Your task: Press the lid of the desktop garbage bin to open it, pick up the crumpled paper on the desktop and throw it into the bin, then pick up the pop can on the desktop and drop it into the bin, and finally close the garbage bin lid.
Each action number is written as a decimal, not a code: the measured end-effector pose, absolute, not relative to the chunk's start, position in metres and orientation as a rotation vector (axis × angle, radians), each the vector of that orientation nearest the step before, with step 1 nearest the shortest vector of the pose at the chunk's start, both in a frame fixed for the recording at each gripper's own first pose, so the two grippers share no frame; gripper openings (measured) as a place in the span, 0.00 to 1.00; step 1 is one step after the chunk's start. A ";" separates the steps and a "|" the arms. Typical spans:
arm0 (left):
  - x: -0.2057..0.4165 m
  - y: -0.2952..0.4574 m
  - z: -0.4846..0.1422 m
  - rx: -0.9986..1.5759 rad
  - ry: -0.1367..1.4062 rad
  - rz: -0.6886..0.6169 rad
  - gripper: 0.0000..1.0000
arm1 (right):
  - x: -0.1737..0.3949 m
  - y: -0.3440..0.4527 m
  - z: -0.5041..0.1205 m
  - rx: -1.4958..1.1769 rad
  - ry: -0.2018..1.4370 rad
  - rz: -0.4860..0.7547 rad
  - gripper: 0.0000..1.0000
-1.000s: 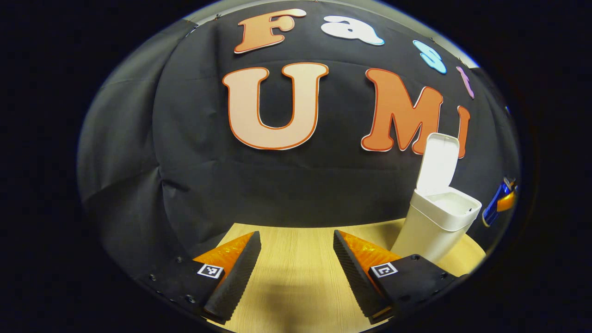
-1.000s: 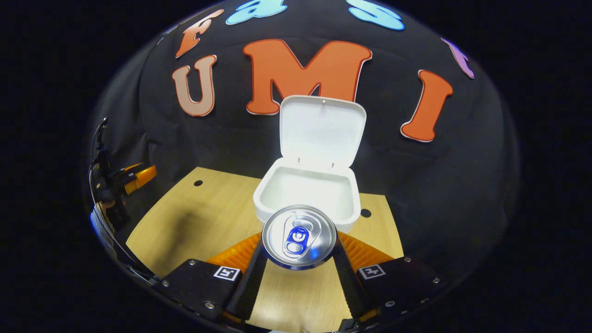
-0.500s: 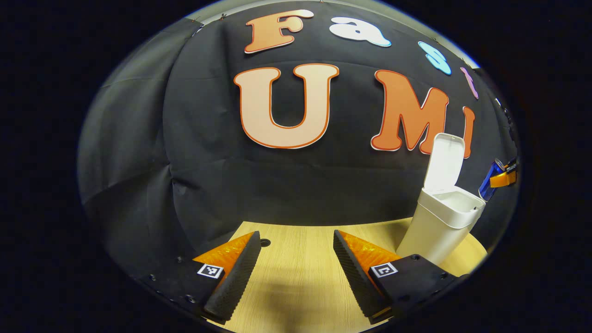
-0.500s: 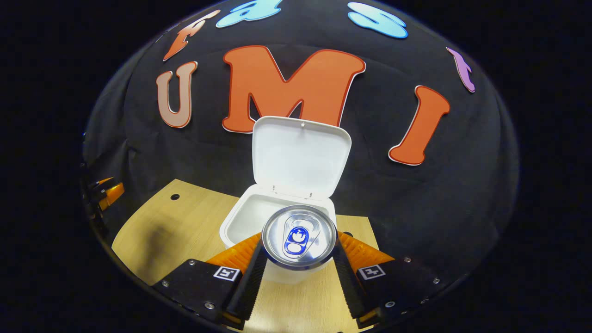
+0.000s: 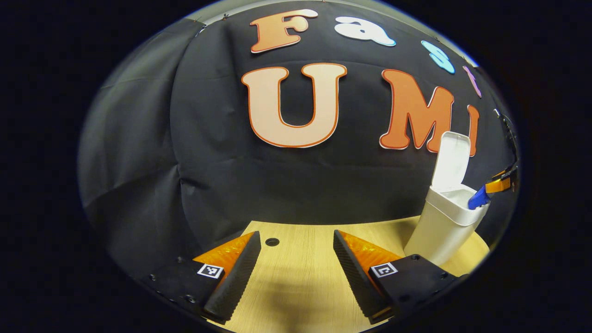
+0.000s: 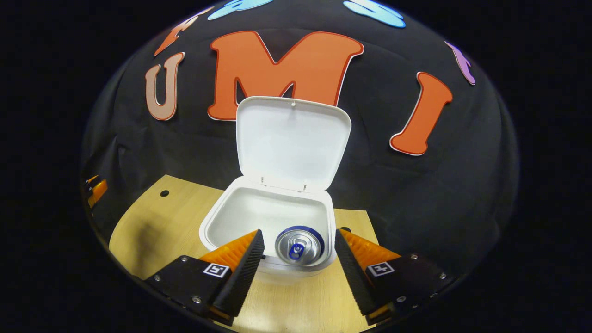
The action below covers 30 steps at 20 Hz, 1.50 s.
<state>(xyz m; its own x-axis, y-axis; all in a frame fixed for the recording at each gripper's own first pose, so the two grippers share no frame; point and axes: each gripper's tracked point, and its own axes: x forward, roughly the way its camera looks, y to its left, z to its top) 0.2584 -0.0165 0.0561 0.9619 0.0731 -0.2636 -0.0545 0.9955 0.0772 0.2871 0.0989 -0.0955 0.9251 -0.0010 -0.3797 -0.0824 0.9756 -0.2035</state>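
Right claw (image 6: pixel 296 259) released above the white garbage bin (image 6: pixel 268 217), lid (image 6: pixel 291 141) standing upright, pop can (image 6: pixel 298 244) inside the bin's near edge, clear of both fingers, left claw (image 5: pixel 296 263) released, empty over the wooden counter (image 5: pixel 300 249)

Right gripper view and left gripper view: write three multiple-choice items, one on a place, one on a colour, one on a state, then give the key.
1. Where is the pop can?
A. Lying on the table
B. Inside the bin's mouth
C. On the lid

2. What colour is the garbage bin?
A. White
B. Green
C. Red

3. How does the bin's lid stand?
A. Shut flat
B. Taken off, on the table
C. Raised open

Key: B, the can's top sits within the bin's rim, free of the open right tool; A, body and lid are white in both views; C, the lid stands up behind the mouth. The left tool is open above the table.
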 end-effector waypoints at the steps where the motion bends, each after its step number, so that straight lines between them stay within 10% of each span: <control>1: 0.258 -0.016 0.056 0.066 0.269 0.065 1.00 | 0.287 0.101 -0.095 -0.219 0.388 0.051 0.96; 30: 0.246 0.008 0.058 0.049 0.251 0.090 0.99 | 0.391 0.150 0.107 -0.232 0.360 0.065 0.99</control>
